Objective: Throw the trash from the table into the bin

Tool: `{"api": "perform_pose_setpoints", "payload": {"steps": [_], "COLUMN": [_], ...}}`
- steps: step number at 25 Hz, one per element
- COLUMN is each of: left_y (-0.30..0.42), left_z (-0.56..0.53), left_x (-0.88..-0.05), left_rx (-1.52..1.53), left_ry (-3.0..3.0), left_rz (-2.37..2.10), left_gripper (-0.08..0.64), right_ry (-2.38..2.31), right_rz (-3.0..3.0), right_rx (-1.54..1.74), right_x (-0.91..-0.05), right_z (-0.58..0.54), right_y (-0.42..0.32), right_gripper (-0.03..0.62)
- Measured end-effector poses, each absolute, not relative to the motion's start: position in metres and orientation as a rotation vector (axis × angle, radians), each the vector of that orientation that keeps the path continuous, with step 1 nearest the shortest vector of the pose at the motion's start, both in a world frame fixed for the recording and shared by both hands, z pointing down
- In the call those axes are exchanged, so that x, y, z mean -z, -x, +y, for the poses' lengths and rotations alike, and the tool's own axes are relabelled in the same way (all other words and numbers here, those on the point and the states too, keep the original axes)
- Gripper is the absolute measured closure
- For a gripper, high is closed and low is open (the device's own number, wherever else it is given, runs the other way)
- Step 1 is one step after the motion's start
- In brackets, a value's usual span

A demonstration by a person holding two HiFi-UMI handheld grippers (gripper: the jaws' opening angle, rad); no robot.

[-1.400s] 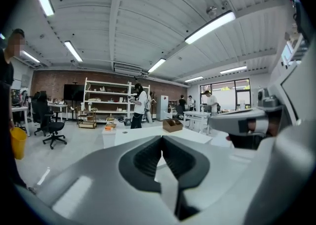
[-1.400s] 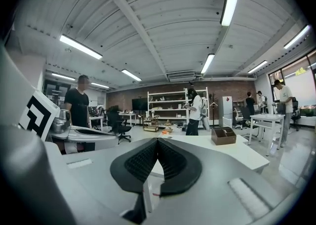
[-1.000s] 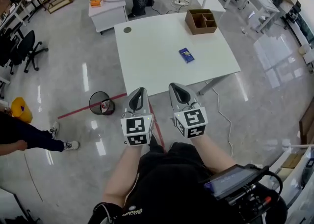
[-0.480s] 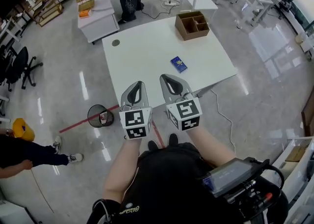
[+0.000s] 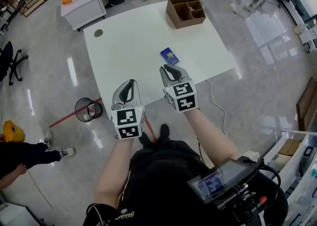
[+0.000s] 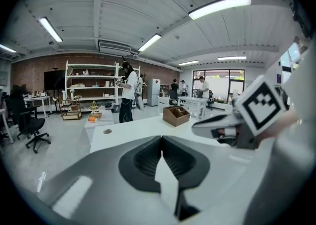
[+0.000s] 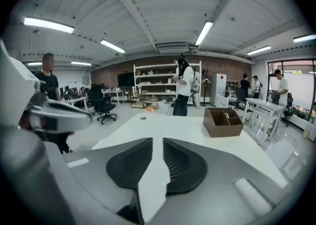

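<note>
Both of your grippers are empty, so by my reading none of the task is done yet. The right gripper (image 5: 169,68) has its jaws just starting to part, with a thin slit between the pads and only bare counter (image 5: 129,46) showing through it. The left gripper (image 5: 129,83) has its jaws pressed together at the tips, with nothing between them. The one piece of trash you can see, a small blue packet (image 5: 169,55), lies flat on the counter just beyond the right gripper's tips at 12 o'clock, near but apart from them. The bin (image 5: 86,109) stands on the floor off the counter's near-left corner, at about 8 o'clock from the left gripper. What is left, then, is everything: the grasp, the carry across to the bin and the drop. Your forearms reach forward side by side and the grippers tip slightly downward. The right one leads over the counter's near edge while the left hangs back beside it. Farther out, a brown divided box (image 5: 185,11) sits at the far end of the counter at 12 o'clock, and a small dark disc (image 5: 98,32) lies near its far-left corner.
</note>
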State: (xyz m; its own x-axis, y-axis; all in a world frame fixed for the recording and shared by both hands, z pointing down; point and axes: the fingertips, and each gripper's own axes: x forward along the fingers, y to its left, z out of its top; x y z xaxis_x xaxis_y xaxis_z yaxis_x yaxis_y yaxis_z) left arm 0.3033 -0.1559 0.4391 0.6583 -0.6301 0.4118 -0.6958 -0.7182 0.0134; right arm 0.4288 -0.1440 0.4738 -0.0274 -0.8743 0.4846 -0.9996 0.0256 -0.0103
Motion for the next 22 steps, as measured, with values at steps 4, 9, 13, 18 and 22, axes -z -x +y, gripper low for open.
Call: {"api": "perform_pose_setpoints", "payload": {"steps": [4, 9, 13, 18, 22], "left_y": [-0.3, -0.286, -0.265, -0.25, -0.257], "left_z": [-0.152, -0.148, -0.149, -0.151, -0.152], "left_x": [-0.457, -0.471, -0.472, -0.47, -0.471], "left_rx": [-0.622, -0.659, -0.668, -0.669, -0.666], "left_ry": [-2.663, -2.611, -2.577, -2.553, -2.566], "left_rz": [-1.096, -1.151, -1.21, -1.246, -1.231], "left_gripper": [0.552, 0.552, 0.552, 0.552, 0.552], "right_ry": [-1.686, -1.466, -1.387, -1.367, -1.377], "right_rz": [-1.828, -1.676, -1.628, -1.633, -1.63], "right_rx": [-0.659, -0.748, -0.857, -0.933, -0.925], "right_x": [-0.555, -0.627, -0.653, -0.663, -0.661], "right_z": [-0.178, -0.211, -0.217, -0.213, -0.214], "right_y": [-0.476, -0.519, -0.529, -0.526, -0.527], "right_gripper": [0.35, 0.253, 0.252, 0.253, 0.333]}}
